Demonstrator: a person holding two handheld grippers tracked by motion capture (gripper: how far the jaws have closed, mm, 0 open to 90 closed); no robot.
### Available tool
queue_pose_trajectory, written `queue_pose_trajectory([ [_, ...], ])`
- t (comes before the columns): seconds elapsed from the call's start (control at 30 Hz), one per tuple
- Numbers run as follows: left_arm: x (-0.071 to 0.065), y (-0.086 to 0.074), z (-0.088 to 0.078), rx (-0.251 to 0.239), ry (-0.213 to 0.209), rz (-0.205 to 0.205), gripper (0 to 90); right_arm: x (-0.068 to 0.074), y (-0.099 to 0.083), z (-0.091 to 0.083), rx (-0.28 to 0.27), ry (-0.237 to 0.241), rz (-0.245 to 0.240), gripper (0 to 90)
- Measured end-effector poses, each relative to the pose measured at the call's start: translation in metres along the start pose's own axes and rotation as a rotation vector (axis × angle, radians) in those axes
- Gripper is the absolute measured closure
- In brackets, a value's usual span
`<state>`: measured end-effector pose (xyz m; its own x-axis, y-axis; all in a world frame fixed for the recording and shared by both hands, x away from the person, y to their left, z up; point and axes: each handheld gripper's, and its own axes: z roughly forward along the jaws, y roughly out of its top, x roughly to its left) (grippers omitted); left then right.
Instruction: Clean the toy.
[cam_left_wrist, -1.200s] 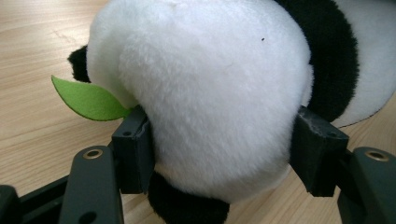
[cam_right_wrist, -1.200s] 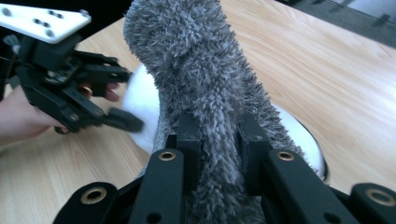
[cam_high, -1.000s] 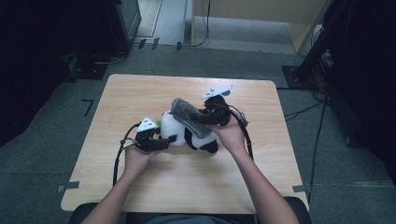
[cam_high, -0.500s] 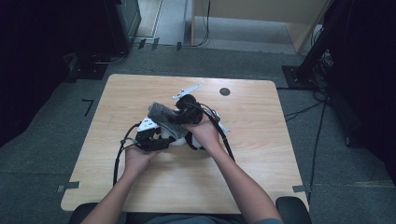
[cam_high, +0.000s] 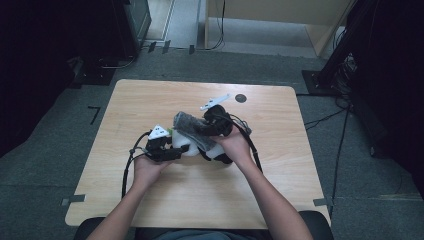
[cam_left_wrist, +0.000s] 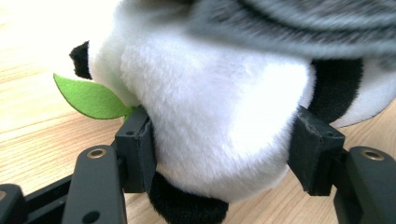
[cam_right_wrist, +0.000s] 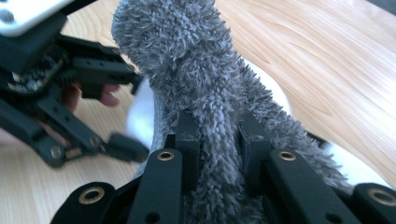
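Panda plush (cam_left_wrist: 210, 121) is clamped by left gripper (cam_high: 167, 148) fingers as anchor — grey fuzzy cloth (cam_right_wrist: 205, 93) is pinched by right gripper (cam_high: 212, 122) fingers for draping over it.

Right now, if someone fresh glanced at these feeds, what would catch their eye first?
Probably the plush panda near the middle of the wooden table, squeezed between the left claw's pads, with a green felt leaf sticking out beside it. Next, the shaggy grey cloth pinched in the right claw, draped over the panda.
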<state>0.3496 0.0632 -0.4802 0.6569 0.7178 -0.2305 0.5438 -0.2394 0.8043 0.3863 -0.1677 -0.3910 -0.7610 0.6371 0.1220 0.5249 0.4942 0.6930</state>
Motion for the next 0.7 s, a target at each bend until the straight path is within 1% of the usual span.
queue_pose_trajectory([
  [0.13, 0.000, 0.000, 0.000, -0.002, -0.004, -0.001, 34.9, -0.006, -0.012, -0.018, -0.017, -0.024, 0.009, 74.9],
  [0.33, 0.000, -0.001, 0.000, -0.010, 0.002, 0.012, 34.6, -0.018, -0.030, -0.045, -0.025, -0.091, 0.021, 74.7],
  [0.4, 0.000, -0.002, 0.000, -0.006, 0.002, 0.014, 34.7, -0.023, -0.036, -0.051, -0.031, -0.098, 0.032, 74.8],
  [0.53, 0.001, -0.002, -0.002, 0.001, -0.003, 0.003, 35.3, -0.033, -0.053, -0.063, -0.051, -0.119, 0.054, 74.7],
  [0.6, 0.001, -0.002, -0.003, 0.006, 0.001, 0.011, 35.5, -0.037, -0.060, -0.066, -0.063, -0.122, 0.070, 74.4],
  [0.7, -0.003, -0.004, -0.004, 0.003, 0.012, 0.010, 35.4, -0.040, -0.066, -0.067, -0.079, -0.108, 0.101, 74.3],
])
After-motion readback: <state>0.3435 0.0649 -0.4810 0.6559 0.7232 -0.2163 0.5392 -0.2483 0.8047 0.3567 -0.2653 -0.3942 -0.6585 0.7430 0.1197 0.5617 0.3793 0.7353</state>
